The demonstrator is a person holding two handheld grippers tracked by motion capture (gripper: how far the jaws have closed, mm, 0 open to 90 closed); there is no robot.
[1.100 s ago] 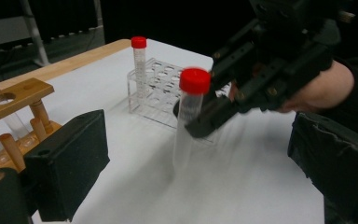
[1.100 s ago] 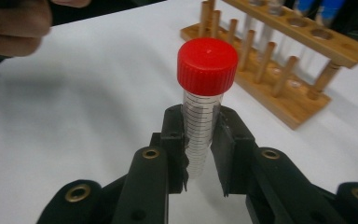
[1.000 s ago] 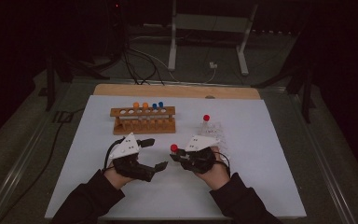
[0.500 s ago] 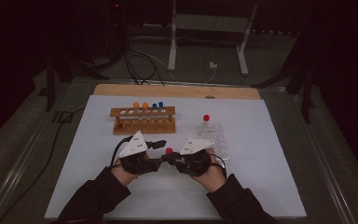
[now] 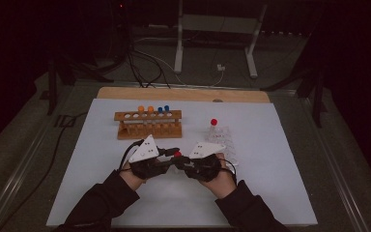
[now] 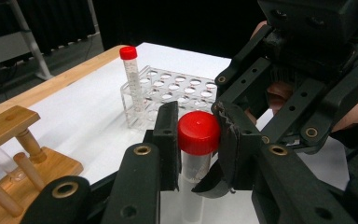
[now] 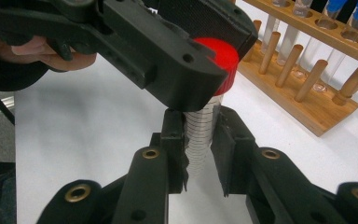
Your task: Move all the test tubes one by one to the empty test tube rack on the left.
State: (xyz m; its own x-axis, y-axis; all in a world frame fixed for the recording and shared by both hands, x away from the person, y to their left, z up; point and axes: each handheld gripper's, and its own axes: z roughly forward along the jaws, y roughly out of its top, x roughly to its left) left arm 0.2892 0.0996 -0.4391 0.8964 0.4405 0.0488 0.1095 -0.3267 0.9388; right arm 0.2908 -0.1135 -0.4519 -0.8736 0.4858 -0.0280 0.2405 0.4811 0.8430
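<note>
Red-capped clear plastic tube (image 6: 198,140) sits between both grippers at the near middle of the white table mat (image 5: 77,193), held up off the surface. Right gripper (image 7: 199,140) is clamped on the tube's graduated clear body, pads pressing on both sides. Left gripper (image 6: 196,135) has just been closing, and now its jaws bracket the round red cap (image 7: 219,58), pads tight against its sides. In the high view the 2 grippers meet nose to nose, left gripper (image 5: 166,157) on the left, right gripper (image 5: 186,162) on the right, red cap showing between them.

Farther back and to the right, a clear plastic rack with round holes (image 5: 224,140) stands on the mat, with 1 more red-capped tube (image 5: 213,126) upright at its far left corner. Farther back and to the left, a wooden test tube rack (image 5: 147,124) holds 2 orange-capped tubes (image 5: 145,109) and 2 blue-capped tubes (image 5: 163,109). Beyond the mat runs a bare wooden table edge (image 5: 183,94).
</note>
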